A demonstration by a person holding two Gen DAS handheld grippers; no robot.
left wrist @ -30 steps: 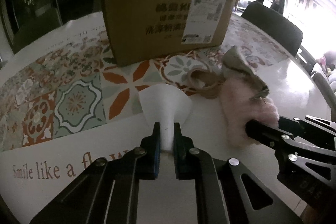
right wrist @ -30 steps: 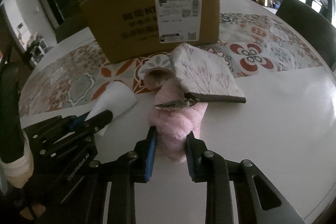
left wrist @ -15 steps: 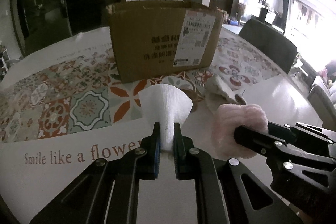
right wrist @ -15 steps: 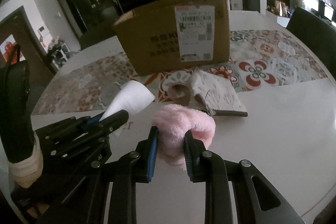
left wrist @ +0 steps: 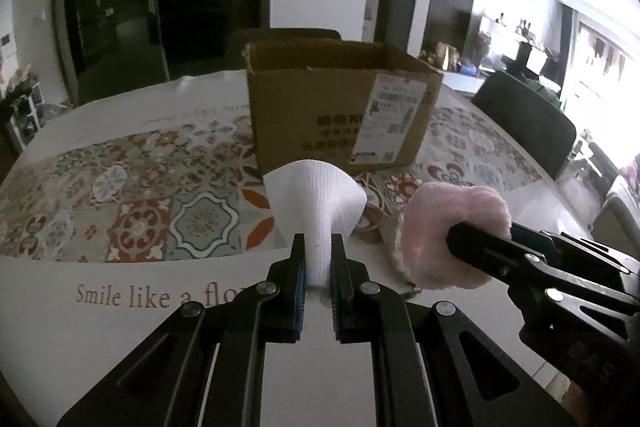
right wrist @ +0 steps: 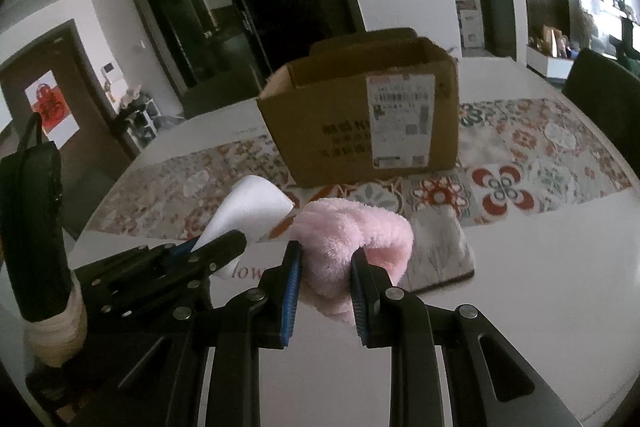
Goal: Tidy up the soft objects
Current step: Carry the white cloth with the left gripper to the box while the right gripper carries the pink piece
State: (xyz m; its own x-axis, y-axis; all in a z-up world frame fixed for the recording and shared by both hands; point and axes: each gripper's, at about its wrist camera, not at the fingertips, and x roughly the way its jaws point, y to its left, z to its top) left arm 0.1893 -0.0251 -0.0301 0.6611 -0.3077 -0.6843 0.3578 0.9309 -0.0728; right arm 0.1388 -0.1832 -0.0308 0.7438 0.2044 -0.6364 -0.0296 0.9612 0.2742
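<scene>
White cloth pinched in left gripper, jaws nearly closed on its narrow end, held off the table in front of the cardboard box. Pink fluffy item clamped in right gripper, jaws a bit wider, just right of the cloth, also lifted, box behind. Floral pouch lies on table btwn box & pink item. Box is open-topped, on patterned mat.

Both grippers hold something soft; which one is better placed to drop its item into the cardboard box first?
Probably left: the left gripper, clamping the white cloth, faces the cardboard box squarely. The right gripper, holding the pink fluffy item, sits further off-centre.
</scene>
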